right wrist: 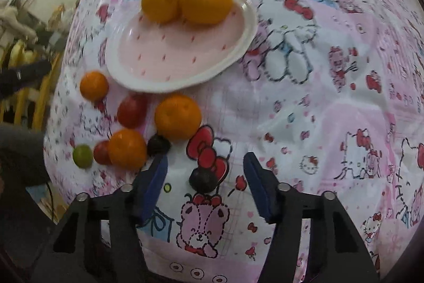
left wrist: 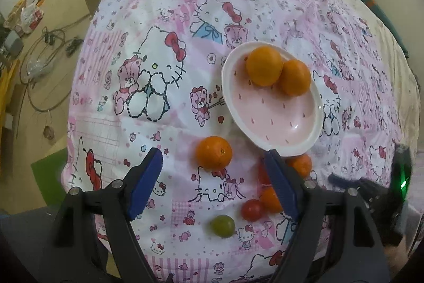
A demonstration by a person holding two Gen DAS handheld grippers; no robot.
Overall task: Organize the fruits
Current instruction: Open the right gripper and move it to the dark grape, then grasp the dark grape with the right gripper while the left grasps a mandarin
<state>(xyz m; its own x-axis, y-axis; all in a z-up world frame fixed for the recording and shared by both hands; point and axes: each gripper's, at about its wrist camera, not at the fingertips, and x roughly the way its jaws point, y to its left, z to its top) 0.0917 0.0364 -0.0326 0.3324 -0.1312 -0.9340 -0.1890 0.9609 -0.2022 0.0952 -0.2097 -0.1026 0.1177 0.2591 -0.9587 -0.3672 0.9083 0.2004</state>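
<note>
The right hand-held gripper (right wrist: pixel 205 177) points steeply down over a bed covered in a pink cartoon-cat sheet (right wrist: pixel 318 110). Its jaws are spread, nothing pinched, with a small dark fruit (right wrist: pixel 202 181) lying between the fingertips, apparently untouched. The picture is blurred, so contact is hard to rule out. A second dark fruit (right wrist: pixel 158 145) sits just beyond the left finger.

The left hand-held gripper (left wrist: pixel 212 166) is also spread and empty, with one orange (left wrist: pixel 213 153) just past its tips. To its right lie a green fruit (left wrist: pixel 222 226), a red one (left wrist: pixel 251 209) and more oranges, partly hidden by the finger.

Farther off, the pink plate (left wrist: pixel 265 113) holds two oranges (left wrist: pixel 278 72) at its far rim.

Risks: the soft, uneven sheet may let round fruit roll from closing jaws, a firm pinch may crush the small dark fruit, and the plate looks tilted, so added fruit could slide.
</note>
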